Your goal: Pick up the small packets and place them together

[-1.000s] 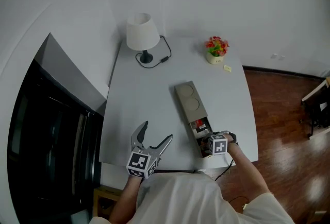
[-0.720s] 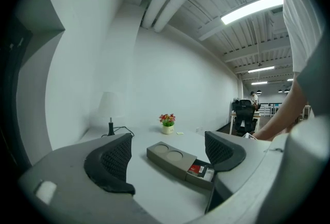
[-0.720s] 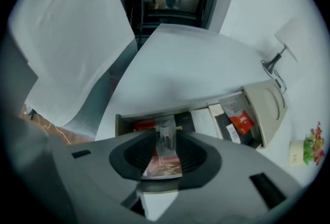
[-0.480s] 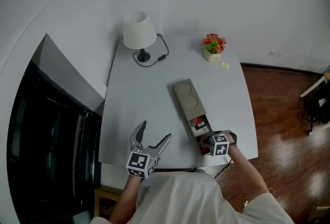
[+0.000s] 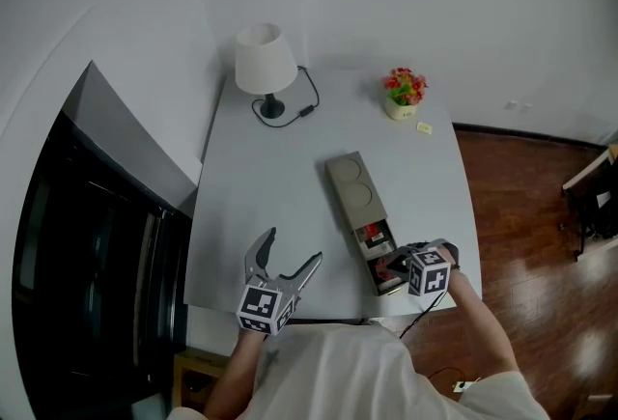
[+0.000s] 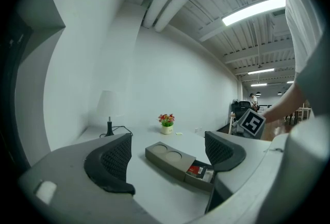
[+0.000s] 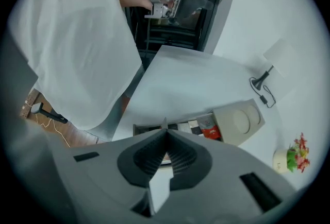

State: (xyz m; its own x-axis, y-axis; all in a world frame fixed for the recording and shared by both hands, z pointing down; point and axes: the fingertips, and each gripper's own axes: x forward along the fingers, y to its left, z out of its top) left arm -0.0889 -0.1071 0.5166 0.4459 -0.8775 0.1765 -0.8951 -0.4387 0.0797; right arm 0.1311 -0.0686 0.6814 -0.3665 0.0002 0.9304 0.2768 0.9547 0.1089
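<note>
A grey box (image 5: 350, 191) lies on the white table (image 5: 261, 177) with its drawer (image 5: 379, 254) pulled out toward me. Small packets lie in the drawer, among them a red one (image 5: 373, 236) (image 6: 195, 170) (image 7: 208, 129). My right gripper (image 5: 396, 266) (image 7: 164, 124) hangs above the drawer's near end, pointing steeply down. Its jaws are pressed together on a thin pale packet (image 7: 164, 121) whose edge sticks out at the tips. My left gripper (image 5: 294, 246) (image 6: 167, 155) hovers open over the table's near left part, pointing at the box, with nothing between its pads.
At the table's far side stand a white lamp (image 5: 266, 61) with a black cable (image 5: 307, 104) and a small flower pot (image 5: 406, 90), with a yellow scrap (image 5: 425, 127) beside it. A dark cabinet (image 5: 87, 244) borders the table on the left, wooden floor (image 5: 531, 235) on the right.
My right gripper has lifted up from the drawer and shifted slightly right. The left gripper has kept still.
</note>
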